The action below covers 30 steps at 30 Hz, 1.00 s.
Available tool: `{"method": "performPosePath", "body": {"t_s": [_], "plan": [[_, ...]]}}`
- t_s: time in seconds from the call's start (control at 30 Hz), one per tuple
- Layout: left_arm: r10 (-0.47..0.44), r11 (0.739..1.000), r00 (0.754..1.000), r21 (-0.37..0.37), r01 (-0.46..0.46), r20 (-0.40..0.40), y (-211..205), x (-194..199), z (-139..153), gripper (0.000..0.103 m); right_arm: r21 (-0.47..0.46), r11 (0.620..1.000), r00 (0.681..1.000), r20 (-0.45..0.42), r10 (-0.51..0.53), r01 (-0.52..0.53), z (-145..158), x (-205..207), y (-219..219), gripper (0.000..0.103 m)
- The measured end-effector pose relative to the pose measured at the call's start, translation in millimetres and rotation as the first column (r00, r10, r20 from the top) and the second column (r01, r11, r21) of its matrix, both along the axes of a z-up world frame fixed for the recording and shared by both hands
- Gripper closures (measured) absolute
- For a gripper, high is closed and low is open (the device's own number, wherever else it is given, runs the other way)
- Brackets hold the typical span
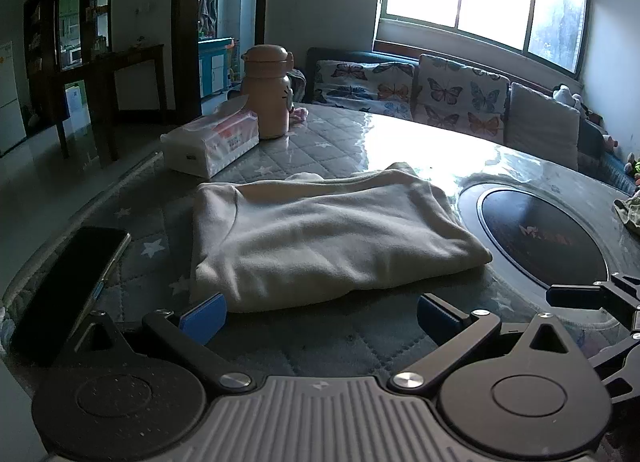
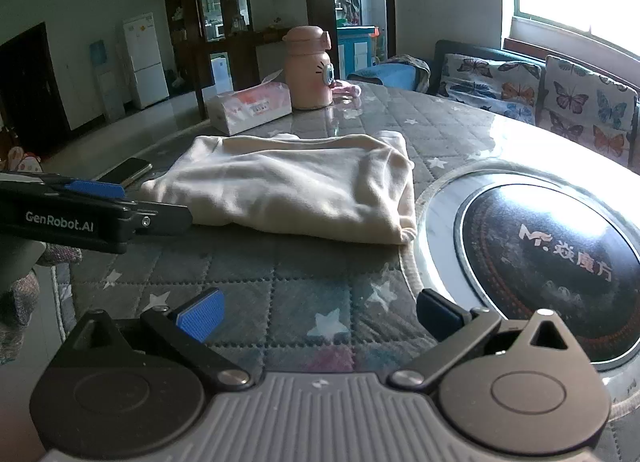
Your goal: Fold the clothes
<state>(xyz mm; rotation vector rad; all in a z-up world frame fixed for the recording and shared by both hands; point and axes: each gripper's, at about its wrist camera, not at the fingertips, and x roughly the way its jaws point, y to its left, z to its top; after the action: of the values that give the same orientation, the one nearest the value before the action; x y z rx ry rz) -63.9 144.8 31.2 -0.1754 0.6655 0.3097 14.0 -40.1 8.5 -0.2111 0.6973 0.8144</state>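
A cream garment [image 1: 320, 238] lies folded into a flat rectangle on the quilted star-pattern table cover [image 1: 344, 334]; the right wrist view shows the same garment [image 2: 296, 189] further off. My left gripper [image 1: 320, 320] stands open just short of its near edge, its blue pads empty. My right gripper [image 2: 320, 314] is open too, empty, a bit back from the garment over the cover. The left gripper's side [image 2: 96, 205] shows at the left of the right wrist view, beside the garment's left end. The right gripper's fingers [image 1: 580, 294] show at the right edge of the left wrist view.
A dark phone [image 1: 68, 290] lies left of the garment. A tissue pack [image 1: 212, 143] and a pink bottle [image 1: 268, 91] stand behind it. A round black hotplate [image 2: 548, 266] is set into the table on the right. Butterfly-print cushions [image 1: 448, 97] line the far side.
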Motion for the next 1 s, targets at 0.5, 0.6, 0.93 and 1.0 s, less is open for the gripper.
{"method": "performPosePath", "body": {"t_s": [0.5,0.6,0.93,1.0], "plan": [[0.023,1.000,0.999,0.008,-0.022,-0.023,-2.9,-7.3,-1.3,0.000,0.008,1.000,1.000,0.013,0.004,-0.004,2.6,-9.3,-3.1,0.000],[0.026,1.000,0.999,0.012,-0.025,-0.032,-3.9,-7.9,-2.2,0.000,0.007,1.000,1.000,0.012,0.003,-0.003,1.8,-9.9,-4.0,0.000],[0.026,1.000,0.999,0.016,-0.026,-0.046,-6.9,-8.1,-5.6,0.000,0.004,1.000,1.000,0.008,0.003,-0.003,-1.3,-12.0,-6.2,0.000],[0.027,1.000,0.998,0.016,-0.027,-0.049,-6.9,-7.7,-6.3,0.000,0.004,1.000,1.000,0.008,0.005,-0.005,-1.8,-12.5,-6.0,0.000]]}}
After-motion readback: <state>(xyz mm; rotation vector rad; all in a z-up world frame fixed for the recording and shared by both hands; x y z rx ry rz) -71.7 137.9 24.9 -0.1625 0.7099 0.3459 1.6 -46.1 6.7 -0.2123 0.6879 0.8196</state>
